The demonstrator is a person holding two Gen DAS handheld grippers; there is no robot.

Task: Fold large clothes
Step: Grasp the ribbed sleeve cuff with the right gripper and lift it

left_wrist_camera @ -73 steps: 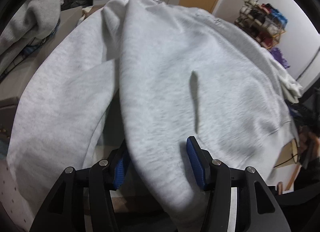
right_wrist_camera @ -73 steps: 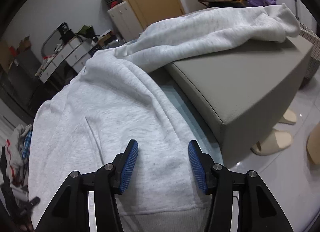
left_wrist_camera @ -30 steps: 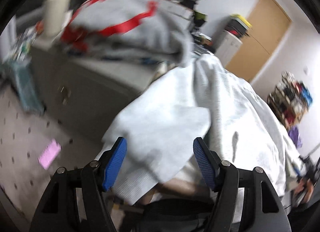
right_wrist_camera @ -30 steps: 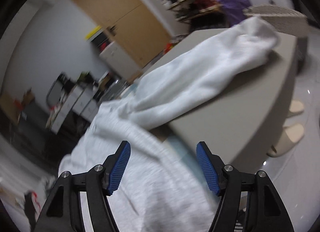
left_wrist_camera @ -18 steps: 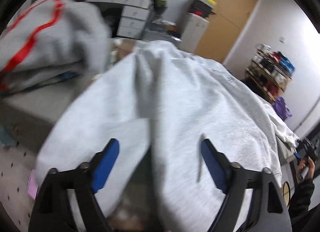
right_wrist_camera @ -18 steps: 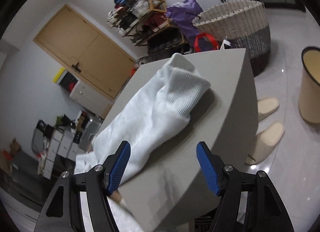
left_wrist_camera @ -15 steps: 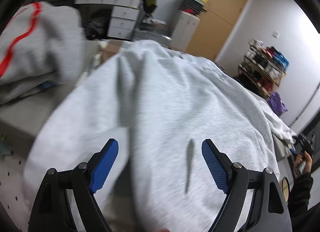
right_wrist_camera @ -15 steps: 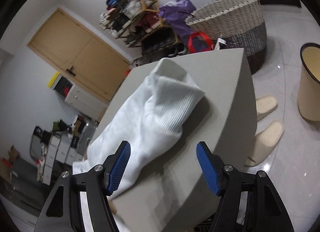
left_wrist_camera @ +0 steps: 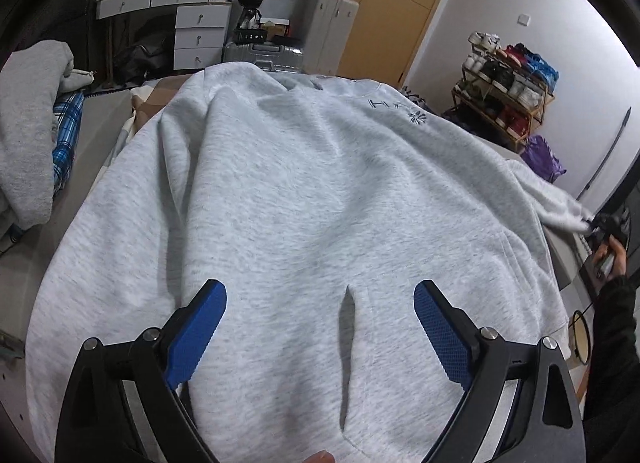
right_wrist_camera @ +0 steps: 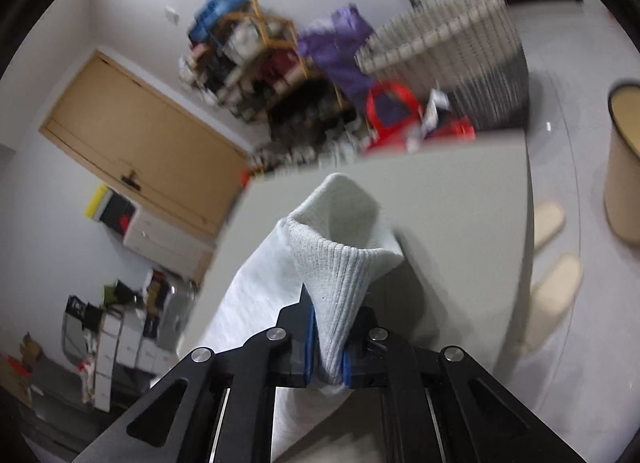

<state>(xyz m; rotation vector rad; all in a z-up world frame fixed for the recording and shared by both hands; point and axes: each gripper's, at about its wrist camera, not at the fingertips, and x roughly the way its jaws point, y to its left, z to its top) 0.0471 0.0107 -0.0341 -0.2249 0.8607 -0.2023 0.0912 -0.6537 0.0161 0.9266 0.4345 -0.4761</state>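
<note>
Left wrist view: a pale grey sweatshirt [left_wrist_camera: 320, 203] lies spread front-up across a grey counter [left_wrist_camera: 24, 263], its collar at the far side and its hem near the camera. A small dark logo [left_wrist_camera: 400, 109] sits on the chest, and a pocket slit [left_wrist_camera: 347, 311] shows near the hem. The left tool [left_wrist_camera: 320, 323] hovers over the lower body of the garment with its blue pads set wide and opening further — nothing is between them, so it is released. A second ago this camera faced the left sleeve and a heap of other clothes [left_wrist_camera: 28, 123] at the left; now it looks squarely up the sweatshirt's front. At the far right edge a dark-sleeved hand [left_wrist_camera: 608, 259] holds the other tool at the end of the right sleeve [left_wrist_camera: 560, 203].

Right wrist view: the right tool [right_wrist_camera: 328, 351] is clenched on the ribbed cuff [right_wrist_camera: 340, 275] of that sleeve, which puckers upward between the pads. Half a second ago the pads stood wide with the cuff lying loose on the counter [right_wrist_camera: 460, 203] ahead; the jaws have snapped together on it. Beyond are a wicker basket [right_wrist_camera: 460, 59], a shoe rack [right_wrist_camera: 256, 55], a wooden door [right_wrist_camera: 140, 135] and slippers [right_wrist_camera: 556, 279] on the floor, blurred.

My reading: the body is laid flat and the fold begins with the right sleeve. With the cuff gripped, it can likely be carried across the chest while the left tool stays free to steady the cloth.
</note>
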